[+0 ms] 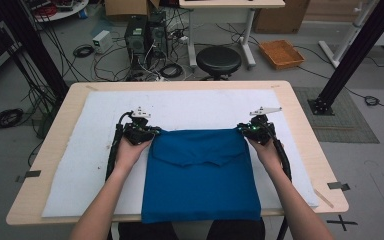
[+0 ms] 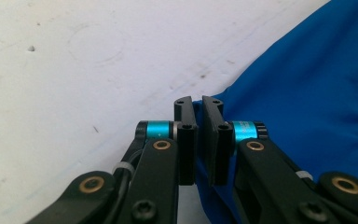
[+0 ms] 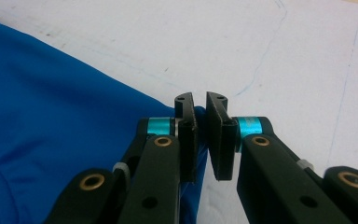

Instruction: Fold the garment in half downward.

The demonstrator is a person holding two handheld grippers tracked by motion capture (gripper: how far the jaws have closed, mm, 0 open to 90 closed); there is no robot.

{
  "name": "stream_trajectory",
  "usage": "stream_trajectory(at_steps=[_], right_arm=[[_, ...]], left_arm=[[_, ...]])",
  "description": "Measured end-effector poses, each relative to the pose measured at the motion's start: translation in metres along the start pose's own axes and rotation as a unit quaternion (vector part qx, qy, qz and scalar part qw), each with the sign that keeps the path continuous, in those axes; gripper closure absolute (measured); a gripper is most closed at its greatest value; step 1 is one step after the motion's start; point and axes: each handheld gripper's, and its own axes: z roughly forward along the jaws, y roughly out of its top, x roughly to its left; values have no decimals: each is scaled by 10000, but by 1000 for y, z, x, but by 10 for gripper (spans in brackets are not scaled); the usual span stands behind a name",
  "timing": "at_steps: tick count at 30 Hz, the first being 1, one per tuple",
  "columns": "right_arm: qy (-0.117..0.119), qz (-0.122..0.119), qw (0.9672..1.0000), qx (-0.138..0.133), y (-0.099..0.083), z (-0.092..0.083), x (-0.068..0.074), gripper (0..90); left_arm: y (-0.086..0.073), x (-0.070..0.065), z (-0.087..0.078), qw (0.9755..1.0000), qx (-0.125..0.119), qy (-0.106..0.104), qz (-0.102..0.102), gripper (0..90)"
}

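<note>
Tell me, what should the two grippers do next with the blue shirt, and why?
Probably carry the far edge toward the person and lay it over the near half. The left hand-held gripper and right hand-held gripper each pinch a far corner of the blue shirt, which lies flat on the white mat, already folded narrow.

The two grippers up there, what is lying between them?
In the high view, the far edge of the blue cloth stretches between the left gripper and the right gripper, each shut on a corner.

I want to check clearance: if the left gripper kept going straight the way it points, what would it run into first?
The left gripper, shut on a corner of the blue cloth, points across the white mat. The way looks free as far as its view shows; depth is unclear.
</note>
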Motion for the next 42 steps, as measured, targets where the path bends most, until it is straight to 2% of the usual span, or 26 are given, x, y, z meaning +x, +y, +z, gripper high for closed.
stream_trajectory(at_steps=[2, 4, 7, 8, 9, 10, 11, 12, 14, 16, 18, 20, 22, 24, 26, 31, 33, 34, 37, 39, 42], right_arm=[[-40, -40, 10000, 8, 3, 5, -2, 834], [-45, -42, 10000, -3, 3, 9, -4, 834], [-77, -26, 9999, 102, 1, 15, -6, 826], [-80, -36, 9999, 124, 0, 16, -6, 796], [-115, -62, 9998, 120, 0, 16, -5, 736], [-156, -110, 9998, 87, 0, 15, -4, 712], [-136, -131, 9998, 64, 1, 14, -2, 696], [-124, -188, 9997, 45, 1, 11, 0, 672], [-145, -268, 9995, 51, 2, 6, 7, 623], [-161, -355, 9992, 91, 1, 0, 14, 583], [-193, -420, 9989, -52, -4, -9, 23, 579], [-189, -314, 9993, -109, -10, -18, 29, 559], [-214, -98, 9996, -181, -20, -27, 33, 559], [-296, 75, 9993, -224, -31, -34, 34, 572], [-286, 175, 9994, -122, -40, -36, 34, 583], [-312, 328, 9990, 54, -53, -30, 34, 625], [-266, 336, 9990, 117, -54, -27, 33, 703], [-210, 320, 9992, 146, -55, -25, 33, 753], [-85, 159, 9997, 168, -55, -24, 34, 865], [-55, 115, 9998, 154, -55, -25, 35, 900], [-15, 107, 9999, 116, -55, -28, 35, 900]], left_arm=[[2, 3, 5, 9999, -36, 74, 78, 846], [1, 6, 8, 9999, -104, 91, 41, 845], [-1, 7, 12, 9999, 14, 120, -22, 837], [-2, 6, 12, 9998, 3, 208, -52, 806], [-2, 5, 11, 9994, 21, 336, -83, 717], [-2, 5, 9, 9992, 51, 382, -107, 630], [-2, 3, 6, 9993, 15, 356, -139, 601], [-3, 1, 2, 9992, 1, 393, -89, 601], [-8, -5, -6, 9984, -130, 540, -55, 599], [-15, -10, -15, 9987, -148, 484, -116, 598], [-24, -19, -22, 9987, -111, 477, -142, 598], [-33, -27, -30, 9989, -99, 414, -183, 601], [-40, -33, -34, 9990, -82, 298, -310, 611], [-47, -38, -35, 9988, -13, 248, -410, 638], [-51, -40, -34, 9986, 32, 277, -457, 664], [-53, -40, -30, 9973, 97, 140, -721, 694], [-53, -41, -28, 9973, 170, 146, -699, 732], [-53, -42, -27, 9977, 207, 170, -622, 777], [-53, -44, -26, 9981, 188, 167, -567, 869], [-52, -45, -26, 9983, 147, 164, -547, 886], [-50, -46, -27, 9984, 129, 156, -523, 891]])
